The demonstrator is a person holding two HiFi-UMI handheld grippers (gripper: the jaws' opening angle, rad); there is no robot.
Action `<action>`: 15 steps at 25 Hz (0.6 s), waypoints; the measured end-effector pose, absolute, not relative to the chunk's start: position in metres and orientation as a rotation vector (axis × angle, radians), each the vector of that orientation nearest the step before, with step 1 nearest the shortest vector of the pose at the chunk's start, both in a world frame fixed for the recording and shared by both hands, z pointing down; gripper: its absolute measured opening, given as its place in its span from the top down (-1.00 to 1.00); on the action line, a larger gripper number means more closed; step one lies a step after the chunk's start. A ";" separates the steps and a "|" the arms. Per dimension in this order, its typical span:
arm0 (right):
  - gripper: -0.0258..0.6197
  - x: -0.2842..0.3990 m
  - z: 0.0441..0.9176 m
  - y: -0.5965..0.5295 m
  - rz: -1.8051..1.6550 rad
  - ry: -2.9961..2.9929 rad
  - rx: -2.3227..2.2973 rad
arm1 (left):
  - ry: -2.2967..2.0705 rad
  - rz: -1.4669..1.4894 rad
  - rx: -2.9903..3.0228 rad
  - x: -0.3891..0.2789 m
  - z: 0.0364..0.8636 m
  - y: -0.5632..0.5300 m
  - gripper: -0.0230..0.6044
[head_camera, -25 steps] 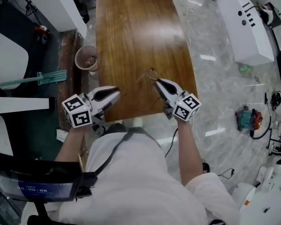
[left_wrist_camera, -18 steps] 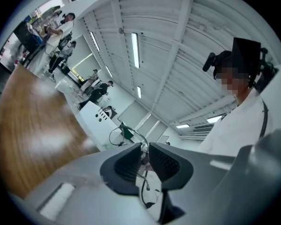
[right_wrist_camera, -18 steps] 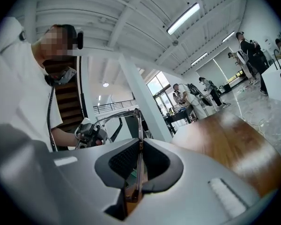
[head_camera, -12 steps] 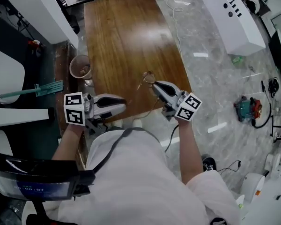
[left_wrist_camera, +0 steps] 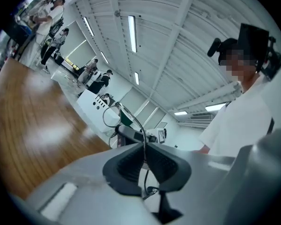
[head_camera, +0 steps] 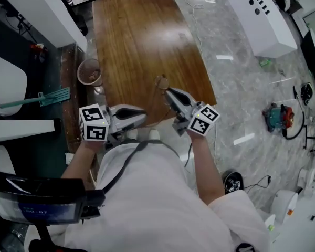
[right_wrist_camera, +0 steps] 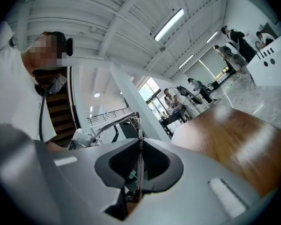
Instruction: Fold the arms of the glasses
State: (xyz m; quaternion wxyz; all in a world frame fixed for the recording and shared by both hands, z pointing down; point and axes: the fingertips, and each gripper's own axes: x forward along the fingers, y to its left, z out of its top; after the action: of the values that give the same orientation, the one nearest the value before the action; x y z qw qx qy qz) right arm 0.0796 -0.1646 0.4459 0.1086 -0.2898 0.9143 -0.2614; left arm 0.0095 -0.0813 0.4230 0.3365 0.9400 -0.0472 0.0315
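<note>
Glasses (head_camera: pixel 160 82) show only as thin wire over the near edge of the wooden surface (head_camera: pixel 142 35); the lenses are hard to make out. Both hands hold level, angled toward each other. The left gripper (head_camera: pixel 145 115) jaws have just been closing and now pinch one thin arm; the right gripper (head_camera: pixel 168 92) jaws are pressed on another thin part

Wooden table (head_camera: pixel 142 35) on grey marble floor (head_camera: pixel 241 98), under strip-lit white ceiling (left_wrist_camera: pixel 187 46).

White short-sleeved shirt (head_camera: pixel 157 203); dark strap (head_camera: pixel 127 164) slung across it. Left tongs (head_camera: pixel 143 115) and right tongs (head_camera: pixel 166 91) are grey, black-padded; each bears a black-and-white marker cube (head_camera: pixel 93 123).
</note>
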 end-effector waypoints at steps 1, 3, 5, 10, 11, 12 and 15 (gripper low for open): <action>0.83 0.078 0.448 -0.164 -0.798 2.653 -0.878 | -0.159 0.119 2.469 0.010 0.433 -0.083 0.85; 0.83 0.071 0.455 -0.161 -0.855 2.573 -0.921 | -0.213 0.173 2.490 0.008 0.450 -0.087 0.85; 0.83 0.065 0.461 -0.159 -0.906 2.495 -0.945 | -0.235 0.207 2.502 0.008 0.462 -0.088 0.85; 0.83 0.059 0.455 -0.153 -0.995 2.382 -0.923 | -0.261 0.279 2.523 0.021 0.470 -0.087 0.84; 0.83 0.057 0.453 -0.152 -1.002 2.366 -0.921 | -0.292 0.298 2.529 0.023 0.473 -0.089 0.84; 0.83 0.056 0.451 -0.151 -1.004 2.352 -0.926 | -0.332 0.317 2.534 0.024 0.475 -0.092 0.83; 0.83 0.057 0.444 -0.151 -0.990 2.316 -0.956 | -0.459 0.361 2.544 0.027 0.477 -0.099 0.80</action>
State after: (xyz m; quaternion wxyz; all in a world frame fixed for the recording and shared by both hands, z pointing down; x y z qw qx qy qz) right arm 0.0568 -0.1515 0.4439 0.2220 -0.3461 0.8382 -0.3584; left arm 0.0271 -0.0992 0.4770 0.2627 0.9404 -0.1698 0.1336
